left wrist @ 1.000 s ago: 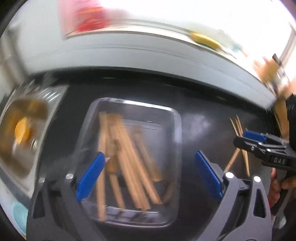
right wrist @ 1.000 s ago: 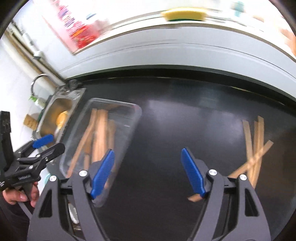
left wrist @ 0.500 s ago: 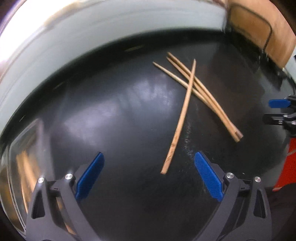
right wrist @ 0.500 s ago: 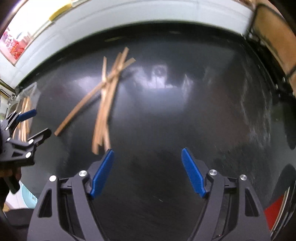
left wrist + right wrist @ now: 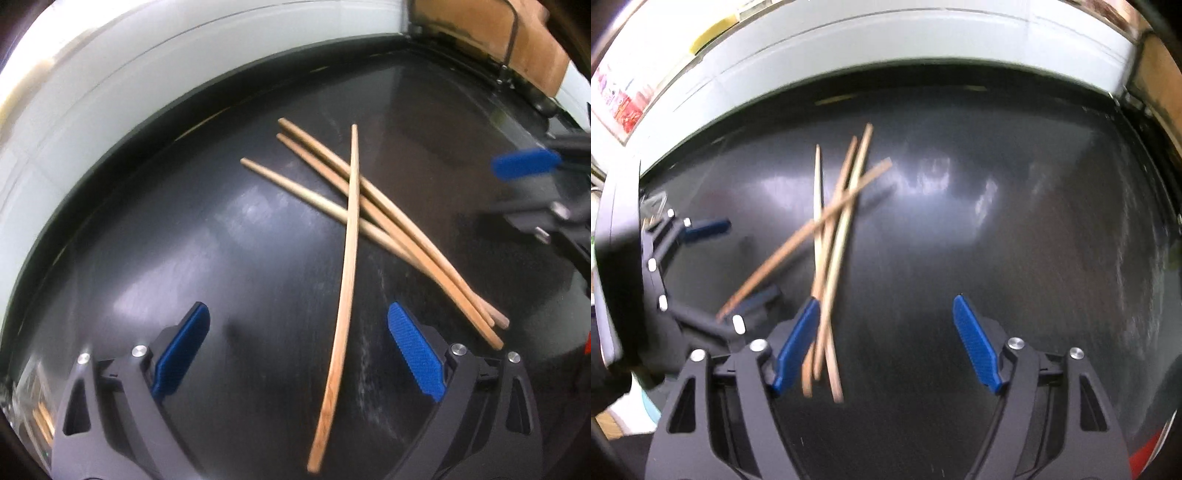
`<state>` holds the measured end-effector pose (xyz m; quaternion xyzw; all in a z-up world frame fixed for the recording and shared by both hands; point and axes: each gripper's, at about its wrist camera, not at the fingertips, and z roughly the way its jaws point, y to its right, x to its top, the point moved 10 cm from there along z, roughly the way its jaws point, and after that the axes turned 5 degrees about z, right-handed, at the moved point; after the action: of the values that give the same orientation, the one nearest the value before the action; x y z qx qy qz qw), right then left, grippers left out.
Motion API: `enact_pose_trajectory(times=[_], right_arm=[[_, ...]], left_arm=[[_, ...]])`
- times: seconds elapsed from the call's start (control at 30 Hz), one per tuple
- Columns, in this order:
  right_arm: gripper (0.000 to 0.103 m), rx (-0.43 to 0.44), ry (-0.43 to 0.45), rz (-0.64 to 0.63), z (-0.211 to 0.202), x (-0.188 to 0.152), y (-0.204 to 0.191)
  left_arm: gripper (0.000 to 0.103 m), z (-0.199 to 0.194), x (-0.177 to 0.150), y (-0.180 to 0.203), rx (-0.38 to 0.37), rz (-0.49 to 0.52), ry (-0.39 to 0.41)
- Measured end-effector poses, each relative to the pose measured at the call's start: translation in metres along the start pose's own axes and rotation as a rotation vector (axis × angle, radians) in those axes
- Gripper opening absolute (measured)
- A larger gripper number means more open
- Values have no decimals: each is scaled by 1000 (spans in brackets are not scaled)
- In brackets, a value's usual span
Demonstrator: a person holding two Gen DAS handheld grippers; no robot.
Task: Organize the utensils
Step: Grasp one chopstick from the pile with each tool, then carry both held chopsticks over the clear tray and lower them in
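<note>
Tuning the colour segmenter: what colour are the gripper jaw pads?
Blue, on black frames; the left gripper shows it sharpest, in the left wrist view.

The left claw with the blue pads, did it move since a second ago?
Yes. The left claw swung rightward, away from the clear plastic tray, now at the view's left edge, over to the loose wooden chopsticks on the black countertop.
</note>
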<state>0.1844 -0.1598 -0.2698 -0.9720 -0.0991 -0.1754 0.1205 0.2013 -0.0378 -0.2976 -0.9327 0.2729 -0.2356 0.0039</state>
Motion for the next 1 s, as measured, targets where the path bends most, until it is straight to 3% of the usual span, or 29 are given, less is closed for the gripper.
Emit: enact_pose_trajectory(times=[0.13,0.33,0.43,0.53,0.6,0.7,0.73,0.87,1.0], right_arm=[[61,-23,-9,-6,20,26,-8],[49,-42,-59,-11,45,31,-9],[43,-71,-41,-42,47,35,-12],[28,-105,-32,-83,49,40,-15],[8,-98,-36,-104,52,41,-20],[8,-94,-38,-108,52,42,-21],[7,-87,-41,-106,52,42,-21],[7,-73,-47,-43,46,39,-6],[7,-47,-37,26,25,38,11]], left_arm=[[94,10,8,-4,-43,-4,8],[89,16,15,-2,-82,-17,30],[82,19,23,3,-89,0,48],[68,16,29,10,-94,10,57],[42,14,33,14,-90,14,62],[12,15,39,16,-76,-13,50],[7,15,40,16,-68,-20,46],[7,15,40,15,-67,-90,13],[7,-2,33,0,-99,-255,-27]])
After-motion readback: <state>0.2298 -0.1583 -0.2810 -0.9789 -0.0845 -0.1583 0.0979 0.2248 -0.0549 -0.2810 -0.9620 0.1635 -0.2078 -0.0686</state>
